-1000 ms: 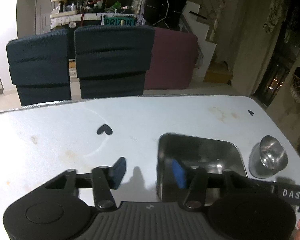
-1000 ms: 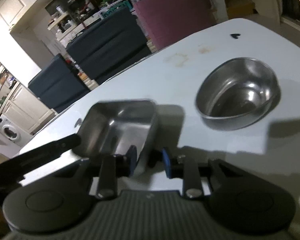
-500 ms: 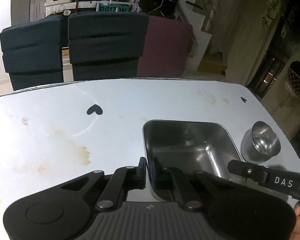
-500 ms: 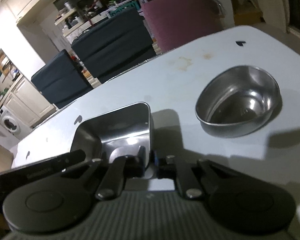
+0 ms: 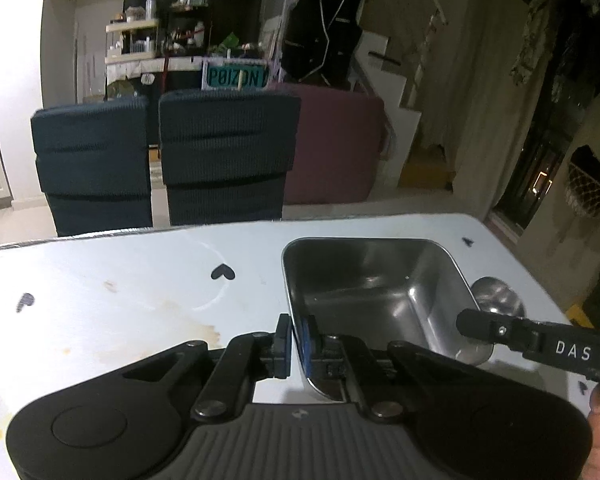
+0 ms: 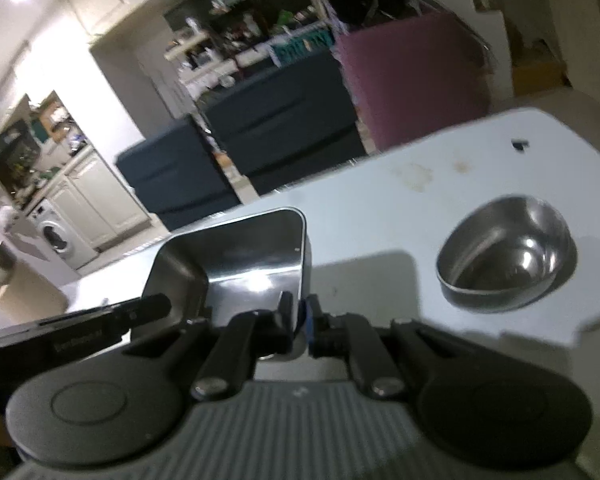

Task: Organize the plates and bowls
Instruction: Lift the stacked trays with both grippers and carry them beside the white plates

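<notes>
Left wrist view. One rectangular steel tray [image 5: 380, 292], centre right of the frame, its near left wall clamped between the pads of the left gripper [image 5: 296, 346]. Change: a second ago these jaws stood wide apart over the table [image 5: 120, 280] with the tray lying flat; they have since closed on the wall, and the tray now appears tilted up off the surface, though the underside is hidden. One round steel bowl [image 5: 496, 298], right of the tray, partly hidden behind the other tool's black finger. Two dark chairs and one maroon chair in the upper half. Three small dark marks visible on the tabletop.

Right wrist view. The same tray [image 6: 240, 256], left of centre, its near right wall pinched by the right gripper [image 6: 298, 318]; those jaws too have closed from open onto the rim. The one bowl [image 6: 508, 252] sits on the table [image 6: 380, 200] at right, well apart from the tray and untouched.

Judgement: both tools hold opposite walls, so a two-handed carry of the tray seems under way; the bowl is not yet sorted.

Count: trays one, bowls one, plates none seen.
</notes>
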A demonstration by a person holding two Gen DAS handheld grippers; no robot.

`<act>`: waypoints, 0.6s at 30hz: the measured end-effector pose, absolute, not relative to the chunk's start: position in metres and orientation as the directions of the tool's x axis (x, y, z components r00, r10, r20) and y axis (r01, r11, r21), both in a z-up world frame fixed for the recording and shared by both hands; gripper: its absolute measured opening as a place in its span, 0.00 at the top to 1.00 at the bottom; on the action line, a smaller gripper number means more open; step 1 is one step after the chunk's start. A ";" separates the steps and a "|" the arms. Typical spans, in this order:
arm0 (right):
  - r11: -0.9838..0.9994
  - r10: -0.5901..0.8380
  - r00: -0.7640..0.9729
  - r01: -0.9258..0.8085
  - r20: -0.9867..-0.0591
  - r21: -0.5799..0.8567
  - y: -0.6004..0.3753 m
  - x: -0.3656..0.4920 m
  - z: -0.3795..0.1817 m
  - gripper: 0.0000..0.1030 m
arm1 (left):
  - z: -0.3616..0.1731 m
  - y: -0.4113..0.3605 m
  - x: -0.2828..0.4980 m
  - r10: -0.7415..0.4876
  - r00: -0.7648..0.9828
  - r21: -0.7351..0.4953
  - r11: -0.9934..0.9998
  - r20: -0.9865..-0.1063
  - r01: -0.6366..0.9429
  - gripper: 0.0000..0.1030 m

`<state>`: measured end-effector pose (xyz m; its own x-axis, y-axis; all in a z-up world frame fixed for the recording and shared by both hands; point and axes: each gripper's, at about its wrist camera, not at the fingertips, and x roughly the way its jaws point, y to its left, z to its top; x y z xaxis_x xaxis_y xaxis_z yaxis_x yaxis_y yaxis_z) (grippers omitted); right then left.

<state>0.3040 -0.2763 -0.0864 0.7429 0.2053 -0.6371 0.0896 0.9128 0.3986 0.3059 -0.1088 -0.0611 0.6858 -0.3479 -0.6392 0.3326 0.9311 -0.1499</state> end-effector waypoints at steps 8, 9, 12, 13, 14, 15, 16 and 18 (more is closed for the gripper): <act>0.915 0.252 0.797 -0.012 -0.548 0.402 -0.276 0.259 -0.051 0.92 | -0.024 -0.096 0.256 -0.388 0.710 -0.161 0.916 -0.588 0.368 0.91; 0.913 0.260 0.802 -0.023 -0.538 0.407 -0.277 0.253 -0.048 0.92 | -0.021 -0.095 0.248 -0.393 0.711 -0.163 0.914 -0.583 0.371 0.91; 0.901 0.293 0.810 -0.057 -0.508 0.429 -0.281 0.232 -0.038 0.92 | -0.012 -0.091 0.224 -0.406 0.716 -0.171 0.909 -0.568 0.380 0.91; 0.900 0.303 0.809 -0.069 -0.504 0.430 -0.281 0.226 -0.036 0.92 | -0.009 -0.089 0.216 -0.408 0.719 -0.173 0.908 -0.563 0.381 0.91; 0.903 0.309 0.808 -0.083 -0.502 0.423 -0.282 0.220 -0.033 0.92 | -0.007 -0.088 0.209 -0.411 0.720 -0.177 0.907 -0.559 0.382 0.91; 0.905 0.313 0.807 -0.094 -0.502 0.414 -0.282 0.215 -0.030 0.92 | -0.005 -0.087 0.201 -0.417 0.721 -0.186 0.906 -0.553 0.381 0.91; 0.907 0.317 0.806 -0.104 -0.500 0.407 -0.280 0.209 -0.028 0.92 | -0.004 -0.085 0.196 -0.422 0.721 -0.195 0.904 -0.549 0.381 0.91; 0.911 0.323 0.809 -0.123 -0.492 0.395 -0.279 0.198 -0.023 0.92 | -0.002 -0.083 0.184 -0.431 0.721 -0.210 0.901 -0.542 0.381 0.91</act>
<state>0.1978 -0.2790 -0.0228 0.8086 0.3226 -0.4920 -0.1230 0.9105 0.3947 0.1837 -0.0828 -0.0024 0.7211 -0.4310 -0.5424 0.3806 0.9006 -0.2097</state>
